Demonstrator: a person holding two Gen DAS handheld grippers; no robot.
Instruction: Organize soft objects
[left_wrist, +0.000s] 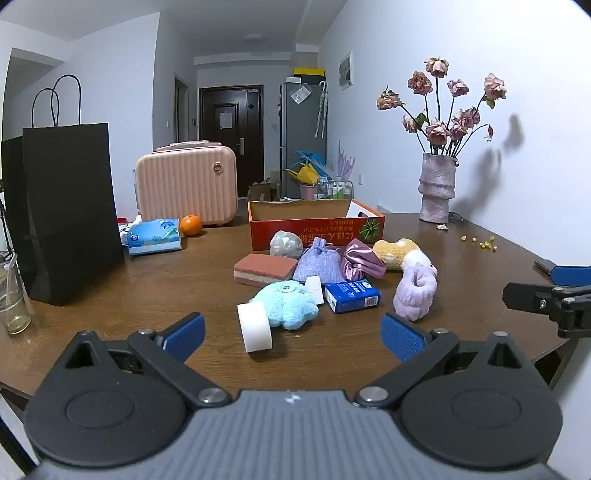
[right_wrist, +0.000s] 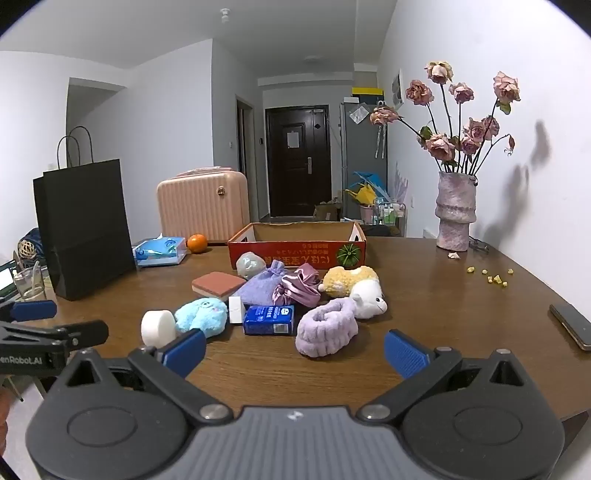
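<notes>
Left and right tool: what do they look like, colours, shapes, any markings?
Both look identical. The left tool and right tool each have a ribbed grey body, two round black discs, and black link arms with silver pivots carrying blue ribbed finger pads. White lettering on the left tool's side is cut off, ending in "Robot.AI". No cables or sleeves show.

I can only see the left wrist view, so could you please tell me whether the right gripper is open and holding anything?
Observer: The right gripper is open and empty, its fingers spread wide just short of the fluffy lilac band.
Operator: Thank you. What is the dark thing at the table's right edge?
Observer: It is a phone, lying flat on the table with a dark screen.
Operator: Is there anything beyond the black bag on the left?
Observer: Yes, a small woven ball shows just left of the black bag.
</notes>
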